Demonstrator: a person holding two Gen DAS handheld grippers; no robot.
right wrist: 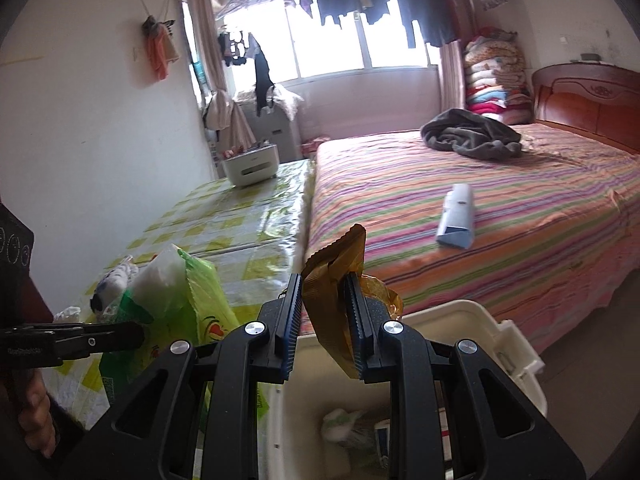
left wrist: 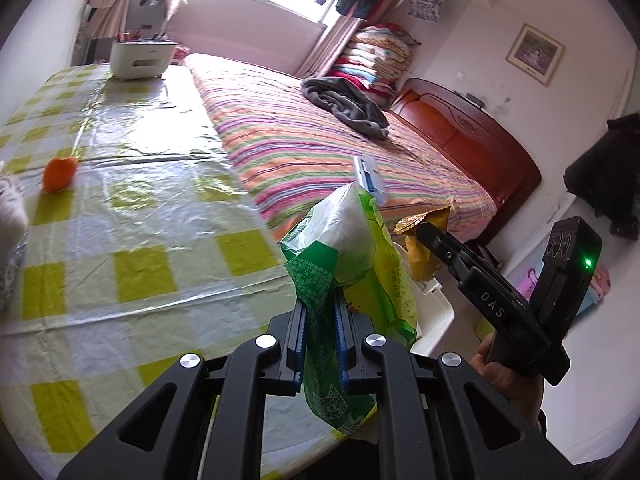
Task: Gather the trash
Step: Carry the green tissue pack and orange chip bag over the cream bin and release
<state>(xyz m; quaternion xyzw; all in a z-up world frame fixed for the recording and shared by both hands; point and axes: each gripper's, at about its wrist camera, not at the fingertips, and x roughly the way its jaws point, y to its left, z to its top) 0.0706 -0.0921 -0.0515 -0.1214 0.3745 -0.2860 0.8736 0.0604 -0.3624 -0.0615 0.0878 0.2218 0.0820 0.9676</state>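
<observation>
My left gripper is shut on a green plastic bag with white stuff inside, held over the table's near right corner. It also shows in the right wrist view. My right gripper is shut on a golden-brown wrapper, held above a white bin with some trash inside. The right gripper and its wrapper show in the left wrist view, just right of the bag. An orange piece lies on the table.
The table has a green-checked plastic cover; a white box stands at its far end. A striped bed runs alongside, with a grey blanket and a blue-white packet on it. A white fluffy thing lies at the table's left.
</observation>
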